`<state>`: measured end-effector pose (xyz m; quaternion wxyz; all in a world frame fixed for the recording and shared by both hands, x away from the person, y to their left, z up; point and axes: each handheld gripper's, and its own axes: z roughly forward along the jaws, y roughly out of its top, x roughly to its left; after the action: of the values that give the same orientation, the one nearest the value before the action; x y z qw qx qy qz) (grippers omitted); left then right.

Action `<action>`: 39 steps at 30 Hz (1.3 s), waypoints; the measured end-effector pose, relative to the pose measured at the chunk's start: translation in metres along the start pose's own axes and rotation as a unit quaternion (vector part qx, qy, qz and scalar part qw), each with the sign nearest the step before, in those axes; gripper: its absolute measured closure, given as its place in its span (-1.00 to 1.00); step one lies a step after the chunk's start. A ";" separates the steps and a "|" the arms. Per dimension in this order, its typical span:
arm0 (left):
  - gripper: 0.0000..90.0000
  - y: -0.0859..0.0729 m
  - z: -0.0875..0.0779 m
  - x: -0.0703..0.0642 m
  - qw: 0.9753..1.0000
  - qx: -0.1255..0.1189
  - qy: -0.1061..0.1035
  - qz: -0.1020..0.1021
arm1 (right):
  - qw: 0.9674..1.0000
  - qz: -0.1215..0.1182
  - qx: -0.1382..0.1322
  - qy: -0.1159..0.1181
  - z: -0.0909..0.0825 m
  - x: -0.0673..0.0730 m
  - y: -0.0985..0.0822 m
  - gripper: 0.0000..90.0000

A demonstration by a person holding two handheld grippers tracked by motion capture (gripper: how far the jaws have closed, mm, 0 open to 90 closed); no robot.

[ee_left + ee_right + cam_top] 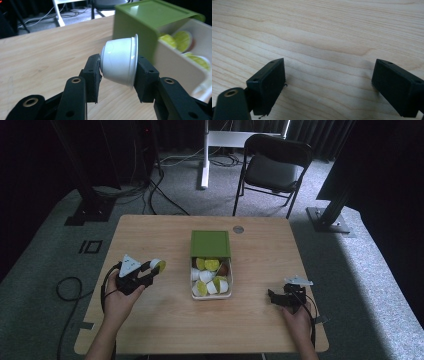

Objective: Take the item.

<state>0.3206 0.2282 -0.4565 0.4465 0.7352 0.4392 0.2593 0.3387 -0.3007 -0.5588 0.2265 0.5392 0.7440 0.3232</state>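
One white capsule [120, 62] sits pinched sideways in the left claw [150, 268] — lifted off the desk [165, 315], just left of the open green box [210, 244], seemingly mid-transfer — while the right claw [328, 87] rests spread and empty, low over bare wood.

- High view: dim overall; dark surround behind the table [150, 227], brighter carpet patch to its right.
- Table top: evenly lit, soft shadows beside the green box [210, 244].
- Left gripper view: white capsule [120, 62] sharp, pale sheen on its wall; green box [150, 15] behind it blurred, with glare on its lid.
- Right gripper view: bright wood grain crisp; faint shadows under the near, softly focused jaws.
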 end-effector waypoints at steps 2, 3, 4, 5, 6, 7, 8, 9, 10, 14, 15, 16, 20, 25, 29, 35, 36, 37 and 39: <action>0.35 -0.007 0.006 0.004 1.000 0.003 0.002 -0.004 | 1.000 0.000 0.000 0.000 0.000 0.000 0.000 -0.75; 0.35 -0.010 0.009 0.006 1.000 0.003 0.005 -0.004 | 1.000 0.000 0.000 0.000 0.000 0.000 0.000 -0.75; 0.35 -0.013 0.013 0.007 1.000 0.002 0.006 -0.006 | 1.000 0.000 0.000 0.000 0.000 0.000 0.000 -0.75; 0.35 -0.016 0.017 0.008 1.000 0.008 0.006 -0.009 | 1.000 0.000 0.000 0.000 0.000 0.000 0.000 -0.75; 0.35 -0.019 0.021 0.009 1.000 0.008 0.008 -0.009 | 1.000 0.000 0.000 0.000 0.000 0.000 0.000 -0.75; 0.35 -0.022 0.025 0.010 1.000 0.007 0.008 -0.012 | 1.000 0.000 0.000 0.000 0.000 0.000 0.000 -0.75; 0.35 -0.025 0.029 0.011 1.000 0.012 0.002 -0.019 | 1.000 0.000 0.000 0.000 0.000 0.000 0.000 -0.75; 0.35 -0.027 0.034 0.011 1.000 0.014 0.000 -0.022 | 1.000 0.000 0.000 0.000 0.000 0.000 0.000 -0.75; 0.35 -0.029 0.038 0.012 1.000 0.016 0.003 -0.020 | 1.000 0.000 0.000 0.000 0.000 0.000 0.000 -0.75; 0.35 -0.035 0.052 0.012 0.999 0.032 0.002 -0.021 | 1.000 0.000 0.000 0.000 0.000 0.000 0.000 -0.75; 0.35 -0.037 0.055 0.012 0.999 0.033 0.005 -0.021 | 1.000 0.000 0.000 0.000 0.000 0.000 0.000 -0.75; 0.35 -0.038 0.058 0.012 0.999 0.039 0.002 -0.024 | 1.000 0.000 0.000 0.000 0.000 0.000 0.000 -0.75; 0.35 -0.042 0.067 0.012 0.998 0.052 0.005 -0.022 | 1.000 0.000 0.000 0.000 0.000 0.000 0.000 -0.75; 0.35 -0.042 0.074 0.010 0.997 0.069 0.007 -0.023 | 1.000 0.000 0.000 0.000 0.000 0.000 0.000 -0.75; 0.35 -0.045 0.080 0.006 0.995 0.098 0.013 -0.012 | 1.000 0.000 0.000 0.000 0.000 0.000 0.000 -0.75; 0.35 -0.050 0.083 0.005 0.995 0.100 0.009 -0.020 | 1.000 0.000 0.000 0.000 0.000 0.000 0.000 -0.75; 0.35 -0.049 0.083 0.005 0.995 0.102 0.008 -0.017 | 1.000 0.000 0.000 0.000 0.000 0.000 0.000 -0.75; 0.34 -0.048 0.083 0.004 0.994 0.104 0.000 -0.020 | 1.000 0.000 0.000 0.000 0.000 0.000 0.000 -0.75; 0.30 -0.049 0.084 0.004 0.994 0.104 -0.015 -0.030 | 1.000 0.000 0.000 0.000 0.000 0.000 0.000 -0.75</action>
<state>0.3672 0.2066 -0.5388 0.3821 0.7677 0.4790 0.1873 0.3387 -0.3007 -0.5588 0.2264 0.5391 0.7442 0.3230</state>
